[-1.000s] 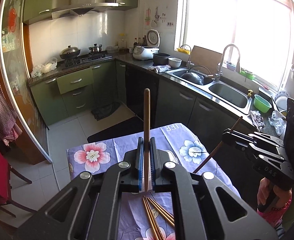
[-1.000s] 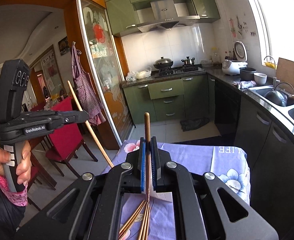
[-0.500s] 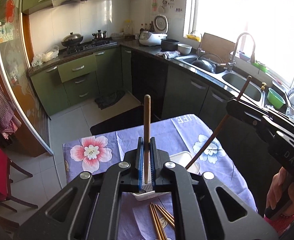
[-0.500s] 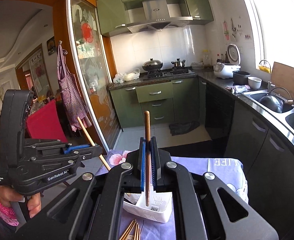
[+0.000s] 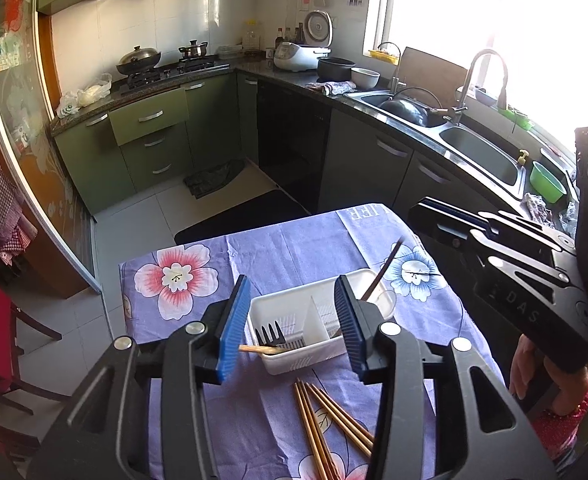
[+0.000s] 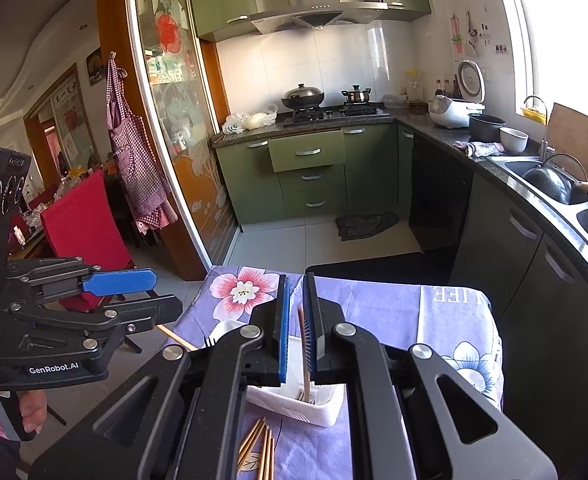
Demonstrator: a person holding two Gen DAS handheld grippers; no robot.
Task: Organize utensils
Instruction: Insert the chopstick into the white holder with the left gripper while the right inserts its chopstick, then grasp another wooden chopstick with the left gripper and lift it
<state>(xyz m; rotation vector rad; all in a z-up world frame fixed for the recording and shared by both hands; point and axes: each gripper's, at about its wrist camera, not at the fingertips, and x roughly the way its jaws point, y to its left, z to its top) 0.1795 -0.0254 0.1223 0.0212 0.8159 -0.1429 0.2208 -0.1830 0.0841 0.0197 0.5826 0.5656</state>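
A white divided utensil caddy [image 5: 294,354] sits on the flowered tablecloth, also in the right wrist view [image 6: 314,410]. It holds a black fork [image 5: 271,336], a light chopstick [image 5: 253,349] lying over its left rim and a dark chopstick [image 5: 382,274] leaning out of its right compartment. My left gripper [image 5: 291,320] is open and empty above the caddy. My right gripper [image 6: 297,334] is slightly open, with a chopstick [image 6: 305,356] standing loose between the pads, its tip down in the caddy. Several loose chopsticks [image 5: 326,428] lie in front of the caddy.
The table [image 5: 294,248] carries a purple cloth with flowers. Green kitchen cabinets [image 5: 149,152], a stove and a sink counter [image 5: 474,152] lie beyond. A red chair [image 6: 85,236] stands to the left of the table.
Both grippers came down over the caddy. The left opened wide and its chopstick now lies in the caddy. The right loosened around its chopstick, whose tip now rests in the caddy.
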